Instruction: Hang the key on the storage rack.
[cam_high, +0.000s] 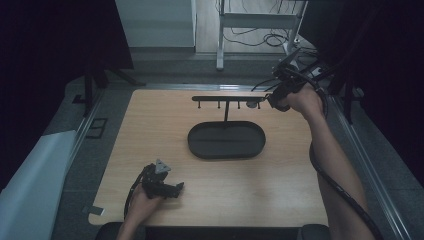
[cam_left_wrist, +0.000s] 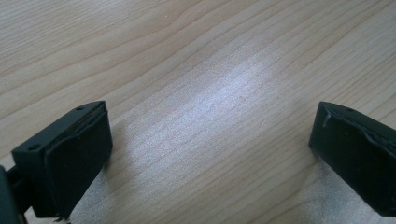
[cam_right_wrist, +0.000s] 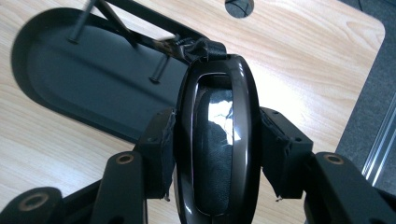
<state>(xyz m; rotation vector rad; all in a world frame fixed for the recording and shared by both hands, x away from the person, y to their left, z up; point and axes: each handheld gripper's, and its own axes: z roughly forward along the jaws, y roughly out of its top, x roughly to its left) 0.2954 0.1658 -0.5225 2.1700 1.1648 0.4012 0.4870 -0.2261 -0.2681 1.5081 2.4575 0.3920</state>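
A black rack has a thin horizontal bar (cam_high: 225, 98) with several small pegs on a post above an oval black tray (cam_high: 226, 140). My right gripper (cam_high: 268, 101) is at the bar's right end, shut on a glossy black oval fob (cam_right_wrist: 217, 140). In the right gripper view the fob's small strap (cam_right_wrist: 208, 46) touches the bar's end, above the tray (cam_right_wrist: 93, 79). Whether it hangs on a peg I cannot tell. My left gripper (cam_high: 178, 189) rests near the table's front left. Its jaws stand wide open over bare wood (cam_left_wrist: 210, 116).
The light wooden table (cam_high: 280, 170) has a round hole (cam_right_wrist: 239, 5) just beyond the rack's right end. Dark stands and a metal frame (cam_high: 255, 22) rise behind the far edge. Grey floor lies past the table's right edge (cam_right_wrist: 373, 93).
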